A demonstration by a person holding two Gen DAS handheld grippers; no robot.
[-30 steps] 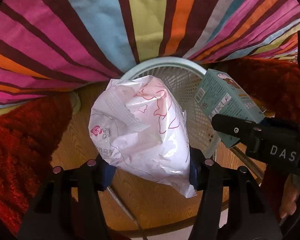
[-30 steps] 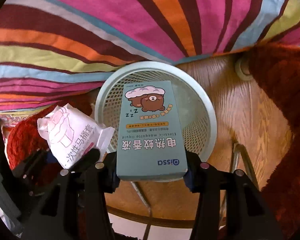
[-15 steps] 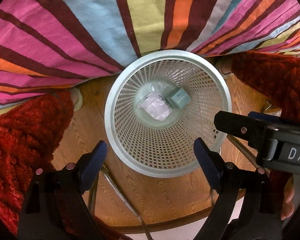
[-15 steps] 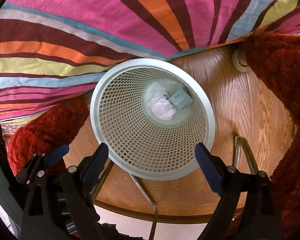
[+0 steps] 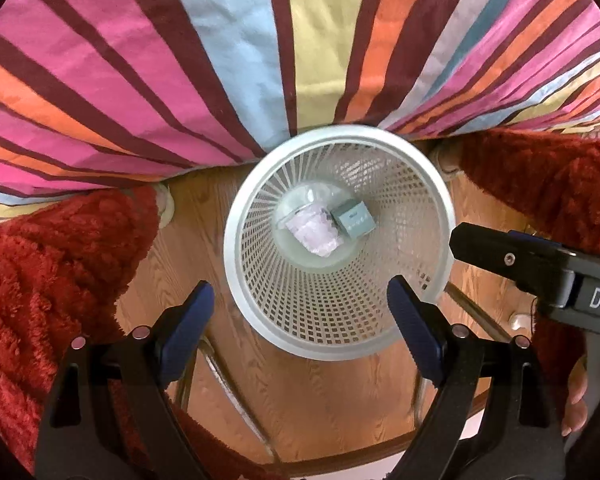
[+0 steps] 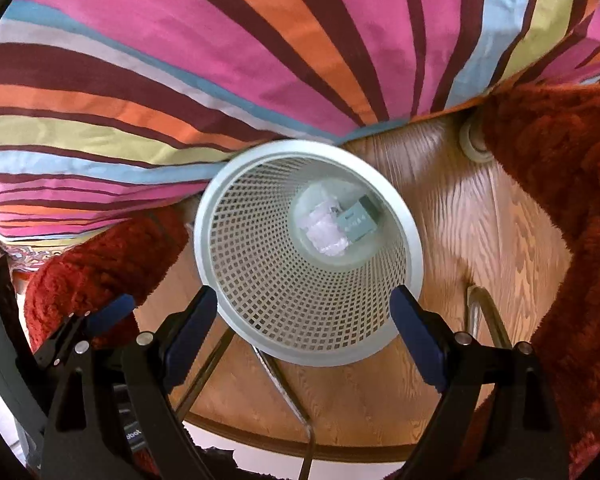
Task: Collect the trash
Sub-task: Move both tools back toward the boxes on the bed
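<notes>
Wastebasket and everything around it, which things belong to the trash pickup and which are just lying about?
Part of the job:
- wastebasket
- white plastic wrapper at its bottom
- teal box beside the wrapper
- left gripper, open
- right gripper, open

Just lying about:
- striped cloth
- red fuzzy fabric
- wooden floor

White "DA" (cut off) on the right gripper [image 5: 592, 300].
</notes>
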